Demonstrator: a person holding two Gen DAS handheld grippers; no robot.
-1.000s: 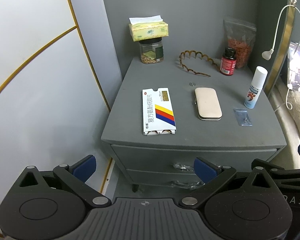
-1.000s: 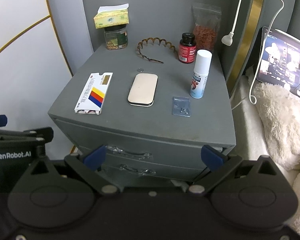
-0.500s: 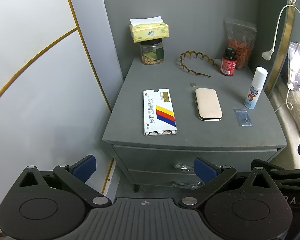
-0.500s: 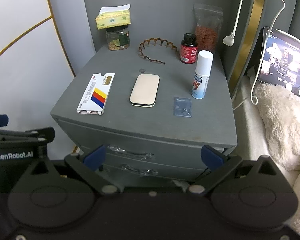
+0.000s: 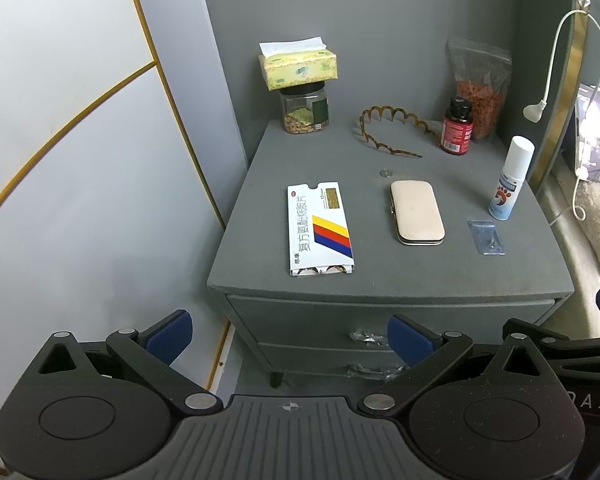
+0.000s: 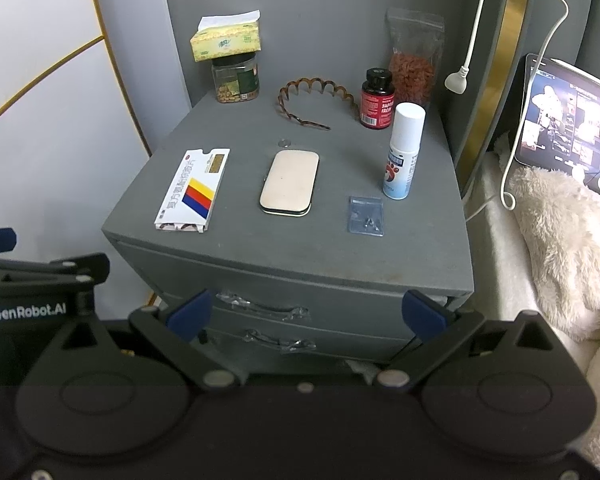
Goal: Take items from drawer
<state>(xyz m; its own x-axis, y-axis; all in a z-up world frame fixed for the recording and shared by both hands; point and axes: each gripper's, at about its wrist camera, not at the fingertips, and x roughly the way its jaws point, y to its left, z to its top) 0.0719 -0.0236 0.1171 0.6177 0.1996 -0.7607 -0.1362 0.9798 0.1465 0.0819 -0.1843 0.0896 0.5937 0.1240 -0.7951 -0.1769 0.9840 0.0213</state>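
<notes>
On the nightstand [image 5: 380, 276], a medicine box [image 5: 319, 230] is laid left of a case [image 5: 417, 213]; a spray bottle [image 5: 510, 179] is stood right.

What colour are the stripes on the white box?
Yellow, red and blue stripes on the box, clearest in the left wrist view.

I see a grey nightstand [image 5: 380, 280]: medicine box [image 5: 319, 230] at 9 o'clock, beige case [image 5: 417, 213] centre, spray bottle [image 5: 510, 179] at 3, headband [image 5: 388, 132] at 12.

Lower drawer handle [image 5: 374, 371] partly hidden behind the left gripper's blue fingertip [image 5: 410, 338]; both drawers closed, contents unseen. Contents of the small clear bag [image 6: 365, 215] too small to identify. Tablet [image 6: 572, 120] cut off by the right edge; red bottle [image 6: 376, 99] label partly legible.
</notes>
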